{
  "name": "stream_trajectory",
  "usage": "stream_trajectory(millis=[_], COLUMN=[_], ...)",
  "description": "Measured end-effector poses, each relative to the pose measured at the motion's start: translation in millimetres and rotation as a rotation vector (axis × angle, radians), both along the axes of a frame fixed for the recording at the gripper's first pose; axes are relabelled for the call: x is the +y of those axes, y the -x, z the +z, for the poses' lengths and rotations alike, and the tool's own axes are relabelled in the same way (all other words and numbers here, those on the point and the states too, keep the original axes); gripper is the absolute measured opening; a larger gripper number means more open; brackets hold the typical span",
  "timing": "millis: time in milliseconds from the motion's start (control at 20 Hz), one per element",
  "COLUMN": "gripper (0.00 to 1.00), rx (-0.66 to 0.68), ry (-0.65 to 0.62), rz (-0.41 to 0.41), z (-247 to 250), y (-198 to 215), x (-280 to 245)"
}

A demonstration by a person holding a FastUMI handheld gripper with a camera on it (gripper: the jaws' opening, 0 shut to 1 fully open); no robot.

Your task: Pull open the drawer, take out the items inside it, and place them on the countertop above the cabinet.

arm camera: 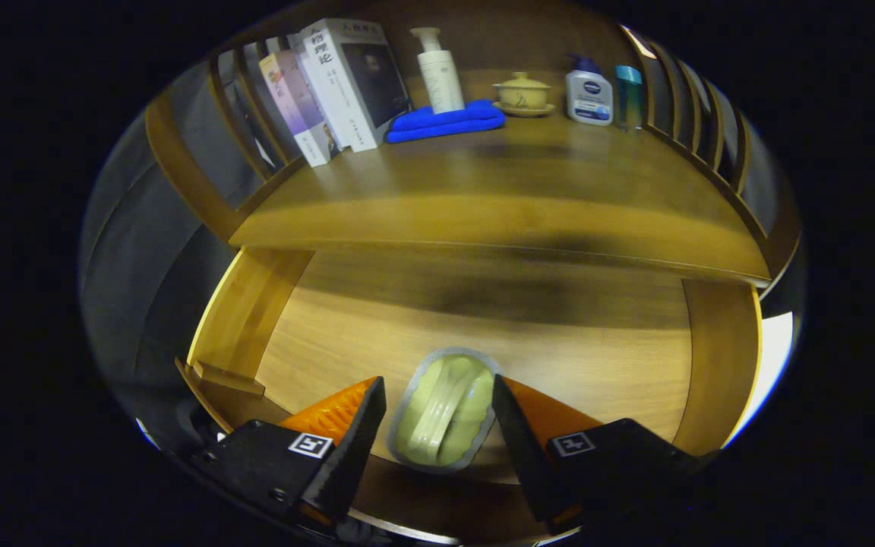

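Note:
The wooden drawer stands pulled open below the countertop. A pale green oval item in a grey-rimmed clear packet sits at the drawer's near end, right between my fingers. My gripper has closed in on it, each finger touching one side of the packet. The rest of the drawer floor beyond the packet is bare wood, with a dark shadow under the countertop's edge.
At the back of the countertop stand leaning books, a white pump bottle on a folded blue cloth, a yellow lidded cup, a white lotion bottle and a teal bottle. Slatted wooden rails line both sides.

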State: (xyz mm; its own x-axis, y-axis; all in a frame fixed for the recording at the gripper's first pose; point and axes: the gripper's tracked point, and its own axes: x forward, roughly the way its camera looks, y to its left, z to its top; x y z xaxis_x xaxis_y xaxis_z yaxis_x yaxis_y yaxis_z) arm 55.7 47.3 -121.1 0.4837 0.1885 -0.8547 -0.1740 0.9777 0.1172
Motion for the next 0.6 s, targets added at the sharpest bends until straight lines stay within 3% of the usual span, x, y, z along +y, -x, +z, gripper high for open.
stream_trajectory(millis=[150,300,400,450,500,600], gripper=[0.78,0.45,0.33,0.32,0.19,0.18], rx=[0.032,0.038,0.049,0.046,0.034,-0.031], ry=[0.007,0.001,-0.008,0.003,0.02,0.081], rz=[-0.01,-0.03,-0.026,-0.024,-0.04,-0.001], z=[-14,-17,-19,-17,-17,-9], y=[0,0,3,7,-1,0], x=[2,2,3,0,-3,-7])
